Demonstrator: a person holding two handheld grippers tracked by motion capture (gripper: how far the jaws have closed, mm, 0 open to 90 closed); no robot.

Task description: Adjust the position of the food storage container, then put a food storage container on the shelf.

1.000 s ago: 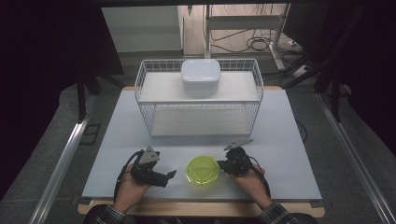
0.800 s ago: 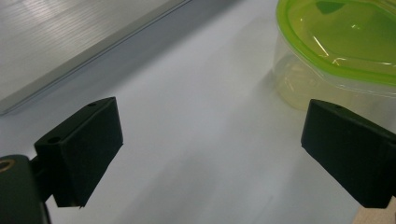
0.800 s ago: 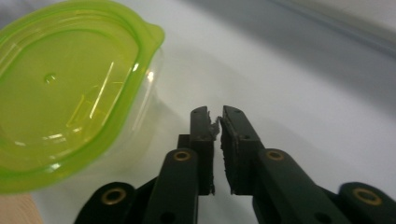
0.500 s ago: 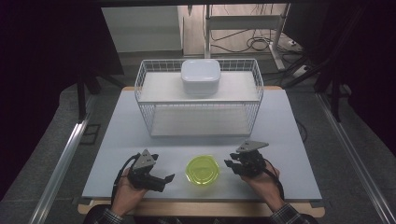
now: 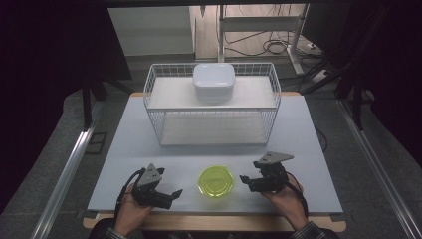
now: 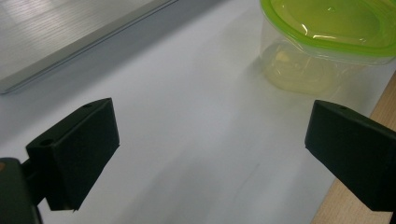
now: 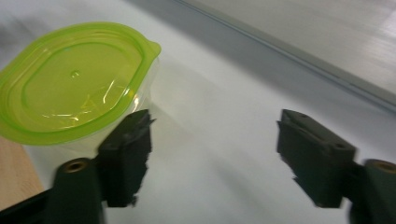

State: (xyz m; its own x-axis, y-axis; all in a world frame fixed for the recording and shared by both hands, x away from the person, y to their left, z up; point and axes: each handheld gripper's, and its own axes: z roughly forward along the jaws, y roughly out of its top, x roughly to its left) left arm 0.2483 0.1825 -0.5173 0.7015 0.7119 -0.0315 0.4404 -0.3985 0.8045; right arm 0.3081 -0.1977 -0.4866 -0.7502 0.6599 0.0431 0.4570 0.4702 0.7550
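Right tool (image 5: 245, 179) beside green-lidded container (image 5: 216, 180)

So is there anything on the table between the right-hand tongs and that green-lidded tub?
No. In the high view, bare white table separates the right tongs from the green-lidded tub; their jaws have just been opening, with nothing between them.

The container (image 5: 216, 181) at the lower middle of the high view has a lime-green lid over a clear, faintly yellowish body. The worktop (image 5: 124, 149) is pale grey-white with a light wooden edge. The wire basket (image 5: 154, 94) is white, as is the box (image 5: 214, 82) on it. Both grippers' jaws are matt black.
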